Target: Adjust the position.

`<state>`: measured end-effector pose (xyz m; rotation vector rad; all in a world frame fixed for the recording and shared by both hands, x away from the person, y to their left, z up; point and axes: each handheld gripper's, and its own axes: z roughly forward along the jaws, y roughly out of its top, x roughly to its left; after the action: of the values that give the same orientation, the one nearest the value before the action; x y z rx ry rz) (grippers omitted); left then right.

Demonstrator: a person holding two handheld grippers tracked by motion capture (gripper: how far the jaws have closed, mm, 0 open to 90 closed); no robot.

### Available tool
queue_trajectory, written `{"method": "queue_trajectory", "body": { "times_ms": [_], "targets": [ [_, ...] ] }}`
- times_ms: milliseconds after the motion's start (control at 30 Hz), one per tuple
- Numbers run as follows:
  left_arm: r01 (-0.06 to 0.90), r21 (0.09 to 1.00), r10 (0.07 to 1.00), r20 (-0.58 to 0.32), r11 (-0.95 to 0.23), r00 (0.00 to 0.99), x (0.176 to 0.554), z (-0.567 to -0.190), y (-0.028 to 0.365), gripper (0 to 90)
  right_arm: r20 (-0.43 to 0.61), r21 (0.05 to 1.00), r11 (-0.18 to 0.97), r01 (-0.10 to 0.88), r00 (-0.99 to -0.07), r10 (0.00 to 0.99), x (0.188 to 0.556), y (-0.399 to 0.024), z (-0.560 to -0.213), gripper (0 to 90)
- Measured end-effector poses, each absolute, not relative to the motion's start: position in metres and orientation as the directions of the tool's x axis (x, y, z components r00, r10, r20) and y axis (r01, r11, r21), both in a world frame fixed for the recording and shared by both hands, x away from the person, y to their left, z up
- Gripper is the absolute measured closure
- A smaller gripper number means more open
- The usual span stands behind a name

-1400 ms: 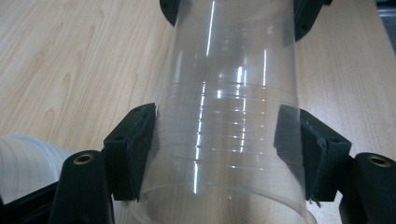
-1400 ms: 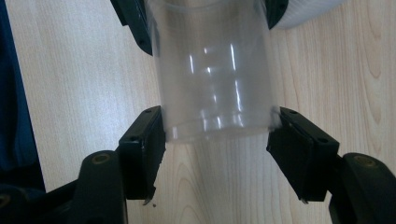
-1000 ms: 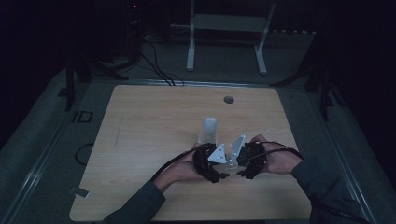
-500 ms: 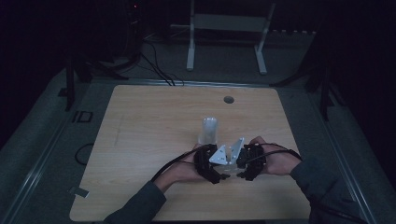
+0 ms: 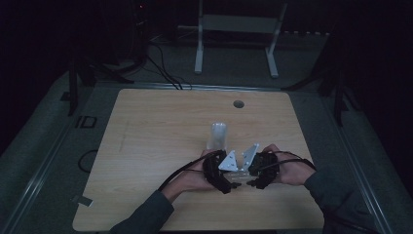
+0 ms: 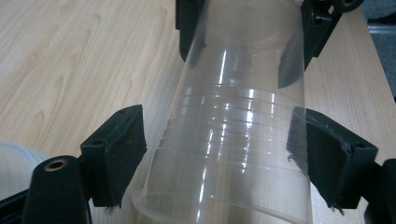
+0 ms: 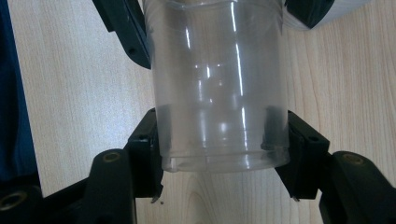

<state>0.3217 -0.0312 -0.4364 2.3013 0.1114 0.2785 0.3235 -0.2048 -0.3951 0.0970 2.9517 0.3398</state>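
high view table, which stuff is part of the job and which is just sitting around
In use:
clear ribbed plastic cup lying between both grippers
left gripper, its right jaw on the cup
right gripper, closed on its base

Lying about:
translucent white cup standing behind the hands
light wooden table

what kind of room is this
Probably a lab or recording studio, not a home: a bare wooden table on a dark floor, cables running behind it, and a white metal stand.

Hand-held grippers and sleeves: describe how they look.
Both the left hand-held gripper and right hand-held gripper are black, each topped by a grey three-cornered plate, with a black cable trailing back. Their jaws are black with flat dark pads and brass-coloured screw holes. The person's sleeves are dark.
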Motion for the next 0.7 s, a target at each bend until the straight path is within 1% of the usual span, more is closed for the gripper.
{"method": "queue_trajectory", "body": {
  "times_ms": [400, 700],
  "targets": [
    [0.014, 0.791, 0.206, 0.142, -0.612, 0.968, 0.323, -0.430, -0.026, 22.1, -0.156, 0.234, 0.966, 0.107, -0.977, 0.146, 0.326, -0.215, -0.403, 42.1],
    [0.025, 0.825, 0.251, 0.142, -0.564, 0.957, 0.325, -0.423, -0.018, 24.1, -0.165, 0.261, 0.942, 0.212, -0.951, 0.260, 0.330, -0.227, -0.408, 42.1]
  ]
}}
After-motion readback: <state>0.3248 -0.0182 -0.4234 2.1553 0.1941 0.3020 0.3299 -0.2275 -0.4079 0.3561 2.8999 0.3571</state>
